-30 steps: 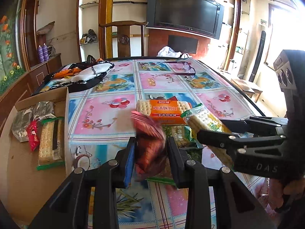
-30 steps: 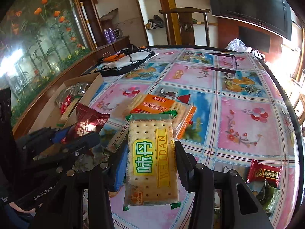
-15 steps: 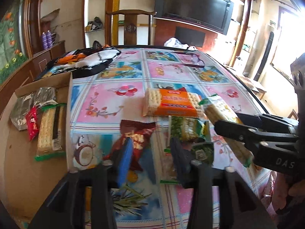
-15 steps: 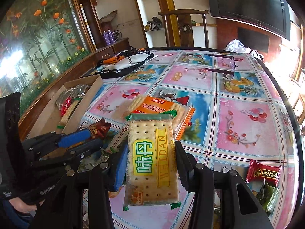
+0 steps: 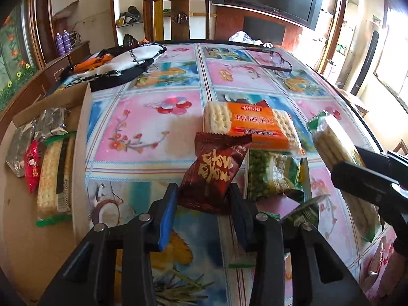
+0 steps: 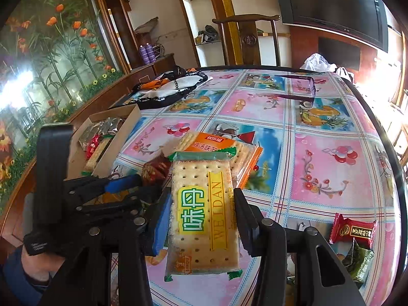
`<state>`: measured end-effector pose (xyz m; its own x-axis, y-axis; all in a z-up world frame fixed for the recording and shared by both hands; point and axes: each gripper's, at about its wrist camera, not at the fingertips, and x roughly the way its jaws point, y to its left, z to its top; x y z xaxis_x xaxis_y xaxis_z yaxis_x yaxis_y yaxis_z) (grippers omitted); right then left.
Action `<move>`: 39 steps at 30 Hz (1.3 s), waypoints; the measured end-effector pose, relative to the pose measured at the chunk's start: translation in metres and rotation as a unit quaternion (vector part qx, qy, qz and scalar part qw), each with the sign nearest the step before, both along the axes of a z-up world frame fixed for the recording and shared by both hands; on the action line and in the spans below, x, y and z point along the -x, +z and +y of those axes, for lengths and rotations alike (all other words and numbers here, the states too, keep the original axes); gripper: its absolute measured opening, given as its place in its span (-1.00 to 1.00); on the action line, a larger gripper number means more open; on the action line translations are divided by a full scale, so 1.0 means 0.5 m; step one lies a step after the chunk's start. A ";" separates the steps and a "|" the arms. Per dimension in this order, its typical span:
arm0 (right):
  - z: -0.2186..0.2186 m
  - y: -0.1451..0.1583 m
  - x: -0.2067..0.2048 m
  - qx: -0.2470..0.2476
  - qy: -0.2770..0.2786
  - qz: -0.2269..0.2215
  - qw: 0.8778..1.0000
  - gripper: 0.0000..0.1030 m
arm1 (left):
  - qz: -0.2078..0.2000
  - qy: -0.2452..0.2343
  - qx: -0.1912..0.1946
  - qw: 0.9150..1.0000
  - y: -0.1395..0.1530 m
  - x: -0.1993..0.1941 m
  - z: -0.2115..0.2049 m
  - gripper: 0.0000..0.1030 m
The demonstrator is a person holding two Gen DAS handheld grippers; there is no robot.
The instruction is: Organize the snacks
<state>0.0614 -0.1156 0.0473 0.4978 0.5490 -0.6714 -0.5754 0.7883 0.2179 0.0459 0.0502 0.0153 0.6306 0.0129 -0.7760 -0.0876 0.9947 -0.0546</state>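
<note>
The left gripper point(image 5: 202, 199), low in the frame's centre, has just been closing on a dark red snack packet point(image 5: 215, 170) between its pads. The right gripper point(image 6: 201, 214) clamps a Weidan cracker pack point(image 6: 201, 211) above the table point(image 6: 331, 168). At left, a cardboard box point(image 5: 76, 97) holds other snacks.

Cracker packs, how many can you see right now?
3, perhaps more hidden: one in the cardboard box at left, an orange one on the table, and one held in the right claw.
</note>
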 end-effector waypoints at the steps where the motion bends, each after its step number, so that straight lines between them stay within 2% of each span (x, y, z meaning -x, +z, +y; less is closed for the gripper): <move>1: 0.000 0.000 0.000 0.000 0.000 0.000 1.000 -0.04 | -0.001 0.002 0.003 1.000 0.000 0.001 0.002 -0.27; 4: -0.001 0.004 0.000 -0.003 -0.001 -0.003 1.000 -0.04 | -0.006 0.007 0.015 1.000 0.007 0.006 0.008 -0.24; 7: -0.001 0.001 -0.003 0.000 -0.002 0.000 1.000 -0.04 | -0.016 0.010 0.010 1.000 0.016 0.006 0.006 -0.01; 11: -0.002 0.000 -0.003 0.001 -0.005 0.001 1.000 -0.04 | -0.012 0.015 0.000 1.000 0.017 -0.013 0.003 0.01; 13: -0.003 0.001 -0.003 0.000 -0.005 0.001 1.000 -0.04 | -0.002 0.009 -0.003 1.000 0.009 -0.027 0.002 -0.08; 14: -0.003 0.001 -0.003 0.000 -0.006 0.001 1.000 -0.04 | 0.006 0.007 -0.003 1.000 0.003 -0.033 0.002 -0.27; 21: -0.004 -0.002 -0.008 -0.001 -0.006 0.003 1.000 -0.04 | -0.012 0.005 -0.005 1.000 0.011 -0.023 0.001 -0.40; 34: -0.006 0.003 -0.007 -0.004 -0.009 -0.006 1.000 -0.04 | -0.076 0.031 -0.002 0.997 0.070 0.017 0.035 -0.40; 39: -0.002 0.005 -0.006 -0.010 -0.010 -0.013 1.000 -0.04 | -0.086 0.032 -0.006 0.996 0.082 0.021 0.038 -0.40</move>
<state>0.0643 -0.1168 0.0497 0.5261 0.5522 -0.6468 -0.5659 0.7950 0.2184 0.0356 0.0691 0.0565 0.7516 0.0664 -0.6563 -0.1421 0.9879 -0.0628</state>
